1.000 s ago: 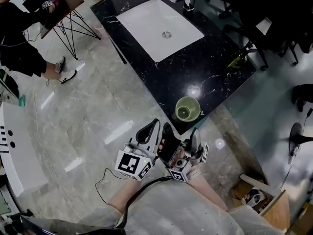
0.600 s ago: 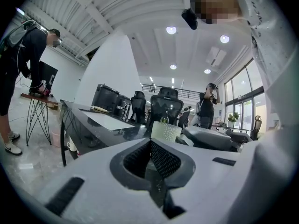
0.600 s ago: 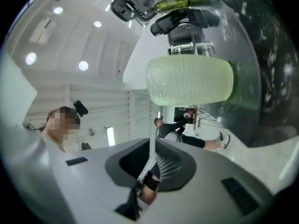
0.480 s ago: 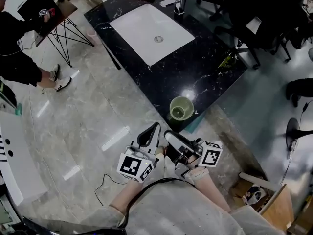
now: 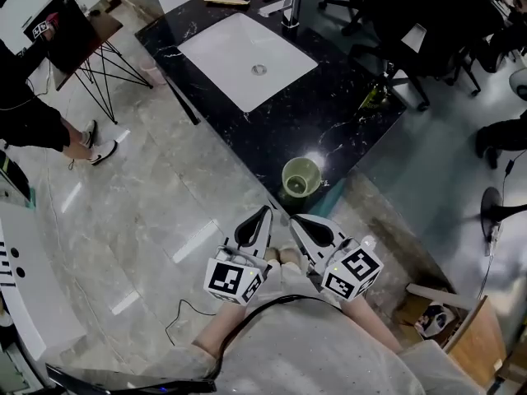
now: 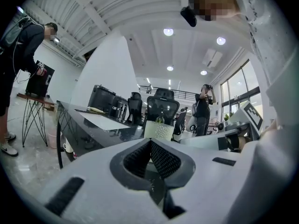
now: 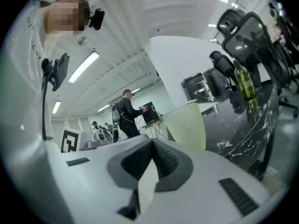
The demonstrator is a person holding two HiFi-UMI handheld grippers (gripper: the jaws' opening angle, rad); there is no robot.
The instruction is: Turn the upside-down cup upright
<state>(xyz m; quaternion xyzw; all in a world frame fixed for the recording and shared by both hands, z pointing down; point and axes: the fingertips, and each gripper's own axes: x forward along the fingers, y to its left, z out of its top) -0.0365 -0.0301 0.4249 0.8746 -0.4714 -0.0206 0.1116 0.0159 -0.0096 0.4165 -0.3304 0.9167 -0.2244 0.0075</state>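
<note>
Cup [image 5: 300,177], pale green: set upright, mouth up, on black counter [image 5: 354,122], near front edge. Left gripper [image 5: 260,216]: jaws pressed together, nothing held. Right gripper [image 5: 299,221]: jaws just closed together, nothing held. Both grippers held side by side, off counter, apart from cup.

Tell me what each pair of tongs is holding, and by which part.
Nothing is held. The left tongs are shut and empty; the right tongs have just closed on nothing. The cup stands free on the counter, apart from both.
</note>
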